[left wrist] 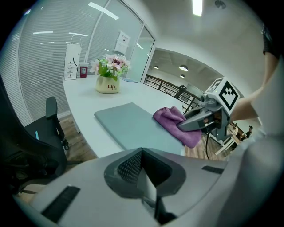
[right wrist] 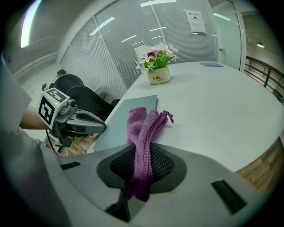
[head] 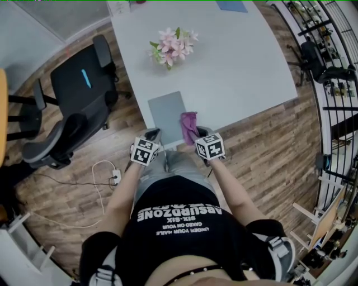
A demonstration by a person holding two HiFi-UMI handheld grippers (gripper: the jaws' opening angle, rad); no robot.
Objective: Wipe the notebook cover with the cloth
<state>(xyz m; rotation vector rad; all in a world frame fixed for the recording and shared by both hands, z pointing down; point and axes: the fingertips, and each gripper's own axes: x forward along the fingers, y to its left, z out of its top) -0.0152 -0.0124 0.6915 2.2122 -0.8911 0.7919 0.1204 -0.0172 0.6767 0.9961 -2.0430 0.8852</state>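
A grey-blue notebook (head: 166, 113) lies flat at the near edge of the white table (head: 240, 67). A purple cloth (head: 188, 126) rests bunched over the notebook's right side. My right gripper (head: 199, 134) is shut on the cloth's near end, which hangs down between its jaws (right wrist: 141, 177). The cloth (right wrist: 145, 126) stretches forward onto the notebook (right wrist: 128, 111). My left gripper (head: 153, 134) hovers at the notebook's near left corner, shut on nothing and not touching it. The left gripper view shows the notebook (left wrist: 128, 124), the cloth (left wrist: 171, 120) and the right gripper (left wrist: 197, 120).
A pot of pink flowers (head: 172, 46) stands farther back on the table, beyond the notebook. A blue item (head: 232, 5) lies at the far edge. A black office chair (head: 78, 106) stands left of the table. A power strip with cable (head: 114, 177) lies on the wooden floor.
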